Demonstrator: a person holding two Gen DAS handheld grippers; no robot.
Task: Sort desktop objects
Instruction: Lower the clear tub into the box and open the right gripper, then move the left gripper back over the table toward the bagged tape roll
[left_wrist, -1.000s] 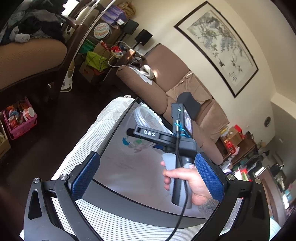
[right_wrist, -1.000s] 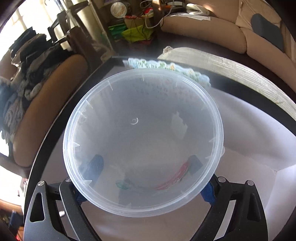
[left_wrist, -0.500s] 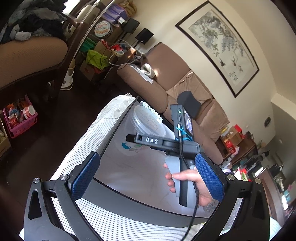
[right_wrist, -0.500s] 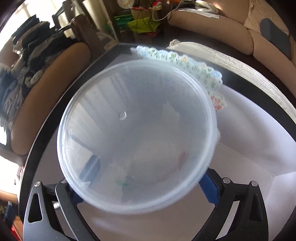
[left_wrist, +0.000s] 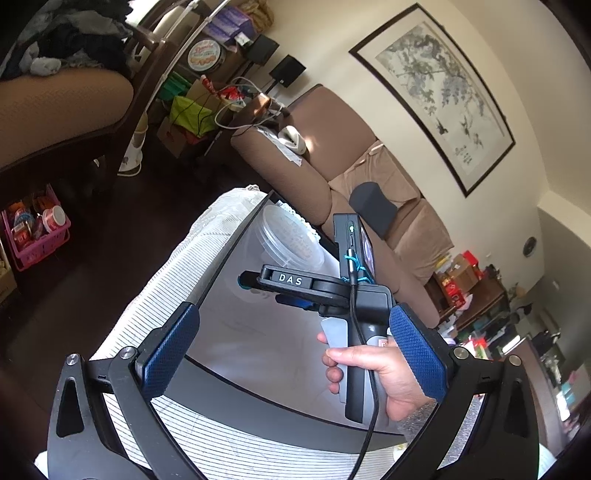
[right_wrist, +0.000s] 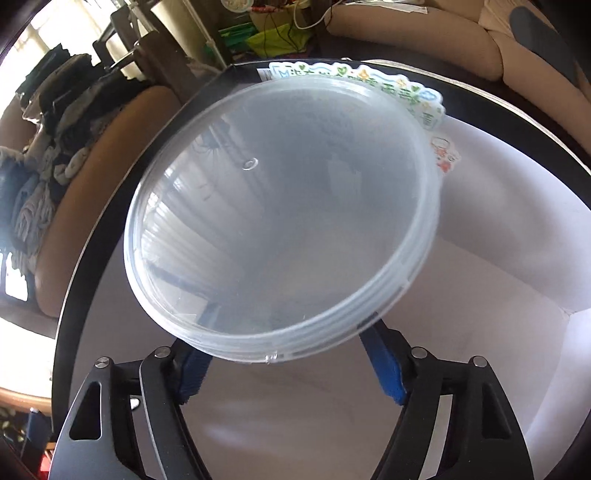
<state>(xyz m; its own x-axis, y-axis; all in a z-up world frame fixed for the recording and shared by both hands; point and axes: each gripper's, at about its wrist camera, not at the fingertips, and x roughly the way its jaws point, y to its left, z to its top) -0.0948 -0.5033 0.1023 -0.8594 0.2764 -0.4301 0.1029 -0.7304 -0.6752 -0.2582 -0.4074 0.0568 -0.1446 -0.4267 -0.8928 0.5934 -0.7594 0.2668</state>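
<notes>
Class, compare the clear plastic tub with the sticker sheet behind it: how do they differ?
The tub is round, translucent and plain; the sticker sheet is scallop-edged and colourfully printed. The tub stands tall with its lid on; the sheet lies flat, partly hidden behind the tub. Both are at the far edge of the table.

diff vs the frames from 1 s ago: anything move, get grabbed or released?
The right gripper has just been closing around the clear lidded container, its blue pads now at the container's sides; whether they press yet is unclear. The container's lid has gone from level to tilted and has shifted up and right in the right wrist view. The left gripper stays open and empty, and the sticker sheet and white mat stay put.
</notes>
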